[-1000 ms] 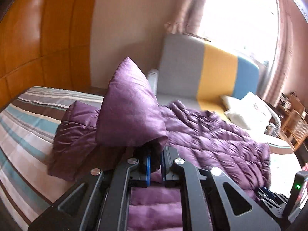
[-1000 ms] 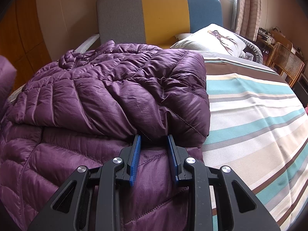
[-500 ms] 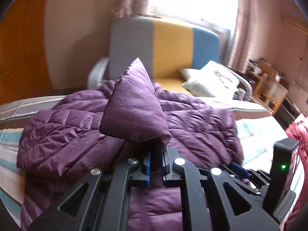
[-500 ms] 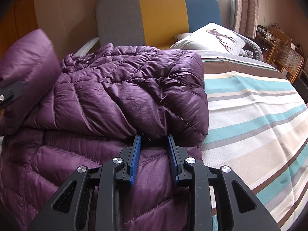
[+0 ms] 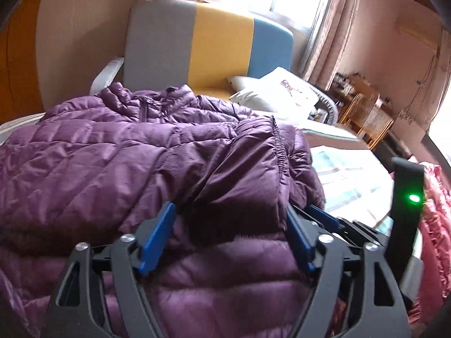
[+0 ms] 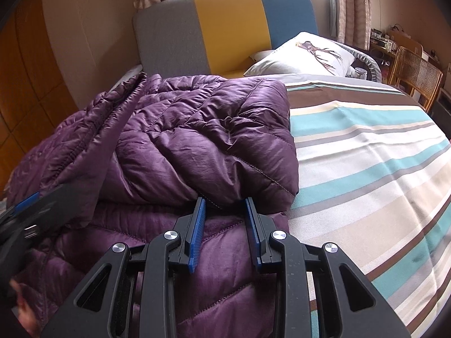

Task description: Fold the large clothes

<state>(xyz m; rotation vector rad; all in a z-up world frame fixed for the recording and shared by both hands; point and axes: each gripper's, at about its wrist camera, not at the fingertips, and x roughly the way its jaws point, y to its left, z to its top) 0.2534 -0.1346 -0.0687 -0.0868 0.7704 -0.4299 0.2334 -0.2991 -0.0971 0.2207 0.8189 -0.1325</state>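
In the left wrist view the left gripper [image 5: 231, 214] stands with jaws wide over the purple jacket [image 5: 118, 155], and in the right wrist view the right gripper [image 6: 225, 207], jaws half apart, touches the folded jacket [image 6: 203, 140] on the striped bed [image 6: 366, 155].

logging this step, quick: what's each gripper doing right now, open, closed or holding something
Left gripper: open, jaws wide around the sleeve of the purple jacket.
Right gripper: open, at the jacket's folded edge, gripping nothing.

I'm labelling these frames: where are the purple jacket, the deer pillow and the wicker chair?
purple jacket [image 6: 208, 140], right wrist view, on its folded upper layer.
deer pillow [image 6: 307, 53], right wrist view, on its printed face.
wicker chair [image 6: 417, 74], right wrist view, on its woven back.
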